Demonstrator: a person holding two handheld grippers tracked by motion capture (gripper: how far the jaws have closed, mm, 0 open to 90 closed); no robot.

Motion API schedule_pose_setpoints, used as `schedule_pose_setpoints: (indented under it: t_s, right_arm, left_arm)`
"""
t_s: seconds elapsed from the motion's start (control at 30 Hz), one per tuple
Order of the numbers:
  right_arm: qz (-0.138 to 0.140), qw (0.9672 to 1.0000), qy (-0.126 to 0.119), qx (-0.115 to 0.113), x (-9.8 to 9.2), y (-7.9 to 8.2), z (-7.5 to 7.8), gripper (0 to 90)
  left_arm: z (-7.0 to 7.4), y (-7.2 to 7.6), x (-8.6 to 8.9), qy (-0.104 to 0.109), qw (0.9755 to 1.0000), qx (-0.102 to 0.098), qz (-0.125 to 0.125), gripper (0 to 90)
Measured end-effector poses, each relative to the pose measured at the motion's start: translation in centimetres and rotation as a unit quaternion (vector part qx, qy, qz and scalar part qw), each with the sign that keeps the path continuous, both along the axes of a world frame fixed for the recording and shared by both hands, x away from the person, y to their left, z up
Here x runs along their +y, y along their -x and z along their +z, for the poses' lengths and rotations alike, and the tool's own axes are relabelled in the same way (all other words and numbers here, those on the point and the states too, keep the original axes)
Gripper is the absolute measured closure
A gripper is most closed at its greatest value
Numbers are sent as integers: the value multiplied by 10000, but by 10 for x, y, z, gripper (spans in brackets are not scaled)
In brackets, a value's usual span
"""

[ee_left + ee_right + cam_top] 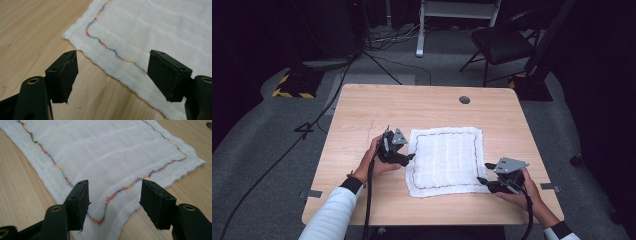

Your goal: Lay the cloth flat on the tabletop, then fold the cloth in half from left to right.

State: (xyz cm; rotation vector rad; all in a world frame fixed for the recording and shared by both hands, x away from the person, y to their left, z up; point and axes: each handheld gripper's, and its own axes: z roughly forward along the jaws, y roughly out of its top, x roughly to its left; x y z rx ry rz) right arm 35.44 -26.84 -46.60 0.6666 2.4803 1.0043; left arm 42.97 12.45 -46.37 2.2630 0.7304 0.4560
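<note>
A white cloth [444, 160] with a multicoloured stitched border lies flat on the wooden table [412, 105]. My left gripper [408, 159] is at the cloth's left edge, held in a hand with a white sleeve. In the left gripper view the cloth [162, 32] lies just ahead and its edge runs between the wide-apart jaws of the gripper [112, 72], which press on nothing. My right gripper [484, 173] is at the cloth's near right corner. In the right gripper view its gripper [113, 200] stands open, a jaw on either side of that corner of the cloth [100, 152], above it.
A round cable hole [464, 100] sits near the table's far edge. Bare wood surrounds the cloth on all sides. Beyond the table stand a black chair [502, 45], a white frame and cables on the grey floor.
</note>
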Motion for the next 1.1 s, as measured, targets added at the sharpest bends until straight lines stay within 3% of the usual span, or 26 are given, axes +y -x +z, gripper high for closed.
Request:
schedule_pose_setpoints:
  t_s: [0.13, 0.23, 0.3, 0.47, 0.8, 0.9, 0.97, 1.1]
  right_arm:
    - [172, 9998, 49, -67, 20, -4, 1, 412]
    - [292, 9995, 20, -86, 33, -6, 3, 413]
    - [378, 9992, -25, -107, 43, -8, 4, 416]
    - [637, 9978, -123, -108, 69, -10, 7, 420]
    - [1338, 9909, -57, -142, 133, -7, 1, 444]
    - [1396, 9901, -53, -111, 140, -8, -2, 445]
    - [1454, 9893, 5, -100, 148, -6, -6, 447]
    - [1526, 9883, -25, -88, 154, -3, -7, 447]
  left_arm:
    - [3, -10, -1, 24, 10000, 9, 66, 250]
    - [1, -15, -2, -41, 9996, -236, 165, 271]
    - [0, -24, -2, -27, 9997, -97, 230, 264]
    - [0, -45, -4, 87, 9989, -86, 447, 259]
    - [-12, -81, -13, 89, 9967, -9, 811, 252]
    - [-15, -87, -16, 61, 9958, 34, 918, 244]
    - [-19, -93, -20, 164, 9952, 182, 948, 242]
    - [-23, -95, -27, 1, 9959, 135, 890, 231]
